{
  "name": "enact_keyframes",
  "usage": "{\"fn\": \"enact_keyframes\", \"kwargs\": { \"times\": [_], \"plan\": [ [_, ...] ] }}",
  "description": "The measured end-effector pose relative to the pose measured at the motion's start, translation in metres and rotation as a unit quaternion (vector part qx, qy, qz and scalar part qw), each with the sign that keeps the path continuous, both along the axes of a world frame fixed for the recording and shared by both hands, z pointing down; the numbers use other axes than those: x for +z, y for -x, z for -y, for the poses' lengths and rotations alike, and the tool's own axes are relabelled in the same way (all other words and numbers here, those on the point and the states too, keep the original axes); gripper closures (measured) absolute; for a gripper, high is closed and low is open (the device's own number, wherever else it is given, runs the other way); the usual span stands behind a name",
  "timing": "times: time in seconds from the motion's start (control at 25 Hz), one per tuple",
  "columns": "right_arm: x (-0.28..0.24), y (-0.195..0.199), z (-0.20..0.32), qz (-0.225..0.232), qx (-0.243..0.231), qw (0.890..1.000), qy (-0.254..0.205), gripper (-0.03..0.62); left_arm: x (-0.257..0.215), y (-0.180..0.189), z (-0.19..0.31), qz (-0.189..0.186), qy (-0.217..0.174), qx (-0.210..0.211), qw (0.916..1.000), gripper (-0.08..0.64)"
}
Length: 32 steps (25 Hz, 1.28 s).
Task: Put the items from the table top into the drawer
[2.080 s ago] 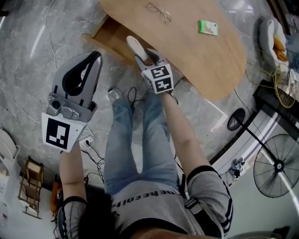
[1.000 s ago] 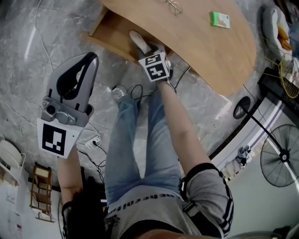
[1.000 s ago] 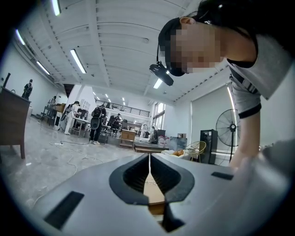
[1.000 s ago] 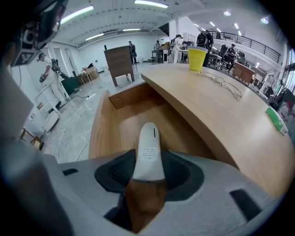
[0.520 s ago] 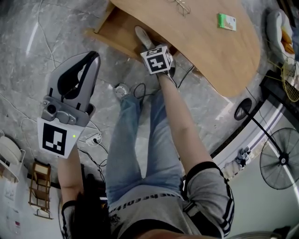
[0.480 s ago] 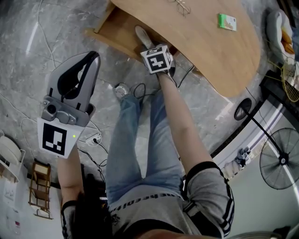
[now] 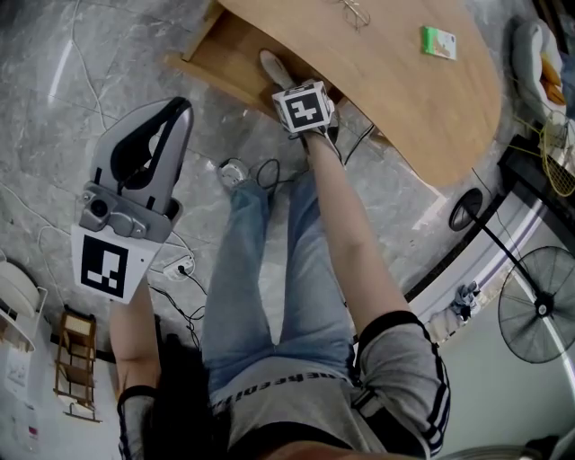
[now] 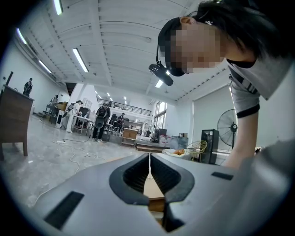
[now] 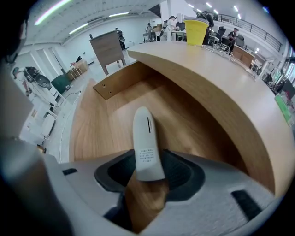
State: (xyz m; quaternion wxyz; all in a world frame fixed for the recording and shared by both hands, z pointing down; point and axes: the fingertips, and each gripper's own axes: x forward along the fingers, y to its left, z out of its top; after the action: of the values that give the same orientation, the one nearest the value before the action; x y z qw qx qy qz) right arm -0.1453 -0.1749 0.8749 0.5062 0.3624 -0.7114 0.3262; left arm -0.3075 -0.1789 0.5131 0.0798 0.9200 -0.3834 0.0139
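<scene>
white slim device (image 9: pixel 146 143), with a small printed label on its near end, sits between the jaws of the right claw (image 7: pixel 284 83), which grips it by that labelled end, so most of its length sticks out past the jaw tips. it points steeply down over the bare wooden floor of the open drawer (image 9: pixel 99 122), just under the curved edge of the tabletop (image 7: pixel 395 99). i cannot tell whether its far tip already touches the drawer floor.

the step in hand looks like the set-down. to do it well, lower the device until its far end meets the wood, then tilt it flatter so it lies along the drawer floor and does not drop from a height. part the jaws only once it is supported, and lift straight out so the pads do not drag it. keep clear of the tabletop's overhanging edge on the way up.

the left claw (image 8: pixel 149 162) is closed with nothing between its jaws, held level and well apart from the drawer. glasses (image 7: pixel 353 11) and a green packet (image 7: pixel 439 42) lie on the tabletop, so by my reading more trips remain.
</scene>
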Motion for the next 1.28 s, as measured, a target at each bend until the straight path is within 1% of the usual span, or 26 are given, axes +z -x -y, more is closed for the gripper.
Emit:
{"fn": "enact_keyframes", "kwargs": {
  "times": [0.12, 0.24, 0.36, 0.4, 0.44, 0.48, 0.52, 0.64, 0.72, 0.8, 0.92, 1.0, 1.12, 1.28],
  "plan": [
    [-0.006, -0.001, 0.000, -0.004, -0.008, 1.000, -0.015, 0.405, -0.002, 0.001, -0.001, -0.001, 0.000, 0.001, 1.0000, 0.549],
    [-0.016, 0.001, -0.002, 0.010, -0.006, 1.000, -0.024, 0.405, -0.006, 0.001, -0.002, -0.002, -0.003, 0.001, 1.0000, 0.549],
    [-0.035, 0.001, -0.004, 0.030, 0.003, 0.998, -0.046, 0.408, -0.014, -0.001, -0.005, -0.004, -0.006, -0.002, 1.0000, 0.549],
    [-0.044, 0.000, -0.004, 0.037, 0.010, 0.997, -0.060, 0.439, -0.018, -0.003, -0.006, -0.004, -0.008, -0.003, 1.0000, 0.549],
    [-0.055, -0.002, -0.003, 0.043, 0.018, 0.996, -0.077, 0.503, -0.022, -0.005, -0.008, -0.005, -0.010, -0.003, 0.9999, 0.549],
    [-0.066, -0.003, -0.003, 0.049, 0.027, 0.994, -0.096, 0.581, -0.025, -0.007, -0.009, -0.005, -0.012, -0.003, 0.9999, 0.549],
    [-0.077, -0.004, -0.003, 0.058, 0.036, 0.991, -0.113, 0.588, -0.028, -0.008, -0.011, -0.005, -0.013, -0.003, 0.9999, 0.549],
    [-0.109, -0.004, -0.009, 0.085, 0.061, 0.982, -0.155, 0.589, -0.036, -0.009, -0.016, -0.003, -0.013, -0.009, 0.9999, 0.549],
    [-0.128, -0.008, -0.015, 0.088, 0.069, 0.977, -0.181, 0.589, -0.042, -0.009, -0.019, -0.007, -0.012, -0.015, 0.9998, 0.549],
    [-0.147, -0.013, -0.024, 0.095, 0.072, 0.973, -0.199, 0.589, -0.049, -0.010, -0.021, -0.011, -0.012, -0.023, 0.9996, 0.549],
    [-0.177, -0.017, -0.038, 0.126, 0.078, 0.965, -0.215, 0.589, -0.061, -0.014, -0.027, -0.013, -0.015, -0.035, 0.9992, 0.549],
    [-0.196, -0.020, -0.046, 0.142, 0.077, 0.961, -0.226, 0.589, -0.073, -0.020, -0.031, -0.018, -0.021, -0.046, 0.9986, 0.549],
    [-0.226, -0.025, -0.056, 0.152, 0.065, 0.955, -0.246, 0.589, -0.099, -0.031, -0.035, -0.035, -0.034, -0.071, 0.9963, 0.549],
    [-0.273, -0.030, -0.070, 0.175, 0.051, 0.946, -0.268, 0.589, -0.126, -0.048, -0.056, -0.030, -0.040, -0.082, 0.9954, 0.549]
  ]
}}
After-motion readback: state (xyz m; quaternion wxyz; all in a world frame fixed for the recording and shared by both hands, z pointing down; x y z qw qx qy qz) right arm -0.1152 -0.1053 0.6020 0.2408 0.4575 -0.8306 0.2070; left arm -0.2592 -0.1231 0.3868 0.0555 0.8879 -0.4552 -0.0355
